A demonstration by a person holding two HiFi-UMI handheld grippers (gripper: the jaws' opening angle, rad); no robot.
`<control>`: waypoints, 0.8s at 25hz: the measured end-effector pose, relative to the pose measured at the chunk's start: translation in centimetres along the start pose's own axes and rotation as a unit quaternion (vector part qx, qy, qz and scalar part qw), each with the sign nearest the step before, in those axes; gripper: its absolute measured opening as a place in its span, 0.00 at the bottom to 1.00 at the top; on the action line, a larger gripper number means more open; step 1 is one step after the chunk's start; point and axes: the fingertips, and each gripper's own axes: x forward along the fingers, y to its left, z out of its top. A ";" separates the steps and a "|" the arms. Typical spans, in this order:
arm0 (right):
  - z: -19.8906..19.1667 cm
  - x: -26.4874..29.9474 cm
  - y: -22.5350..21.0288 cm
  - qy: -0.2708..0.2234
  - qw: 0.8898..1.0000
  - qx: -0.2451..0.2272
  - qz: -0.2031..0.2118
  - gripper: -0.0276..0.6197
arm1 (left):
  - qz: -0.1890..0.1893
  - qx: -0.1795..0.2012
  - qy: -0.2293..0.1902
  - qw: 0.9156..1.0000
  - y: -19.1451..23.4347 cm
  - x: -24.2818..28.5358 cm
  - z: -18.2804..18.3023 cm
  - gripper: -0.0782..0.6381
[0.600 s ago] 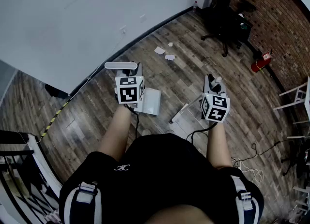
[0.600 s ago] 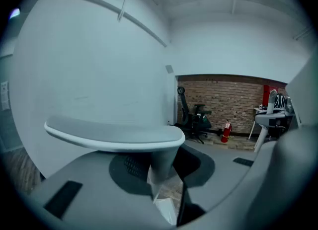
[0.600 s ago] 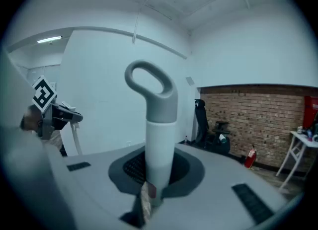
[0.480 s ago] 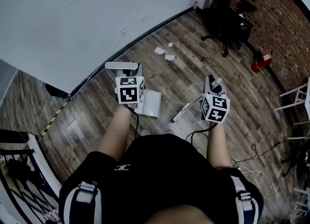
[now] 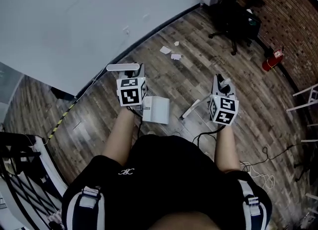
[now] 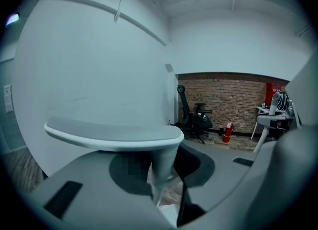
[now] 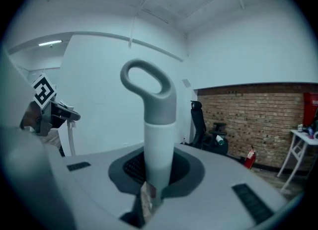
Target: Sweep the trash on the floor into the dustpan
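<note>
In the head view my left gripper [image 5: 137,73] is shut on the stem of a white dustpan's T-shaped handle [image 5: 123,67]. The dustpan [image 5: 156,110] hangs low in front of the person. My right gripper [image 5: 221,83] is shut on a broom handle, and the broom head [image 5: 191,109] sits just right of the dustpan. Scraps of white paper trash [image 5: 165,50] lie on the wood floor farther ahead, near the wall. The left gripper view shows the T-handle [image 6: 114,133] above the left gripper [image 6: 164,174]. In the right gripper view a looped grey handle end [image 7: 148,90] rises from the right gripper [image 7: 154,174].
A black office chair [image 5: 233,20] stands at the far right by the brick wall, with a red fire extinguisher [image 5: 272,60] beside it. White cables [image 5: 253,174] lie on the floor at the right. A black rack [image 5: 20,174] stands at lower left, and white furniture legs [image 5: 305,95] are at the right edge.
The dustpan has shifted a little nearer and to the right, and the broom head has moved up and right. Both grippers keep their hold.
</note>
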 end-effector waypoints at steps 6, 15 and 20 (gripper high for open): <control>-0.4 0.5 -1.9 0.001 1.000 0.011 -0.002 0.11 | 0.014 -0.004 -0.009 1.000 0.1 0.6 1.3 0.25; -0.2 5.1 -2.3 0.012 1.000 0.007 0.007 0.11 | 0.028 -0.012 -0.011 0.999 1.9 5.3 2.2 0.25; 0.8 9.0 -2.8 0.023 1.000 -0.004 0.013 0.11 | 0.027 -0.024 0.005 0.999 3.5 10.8 2.0 0.25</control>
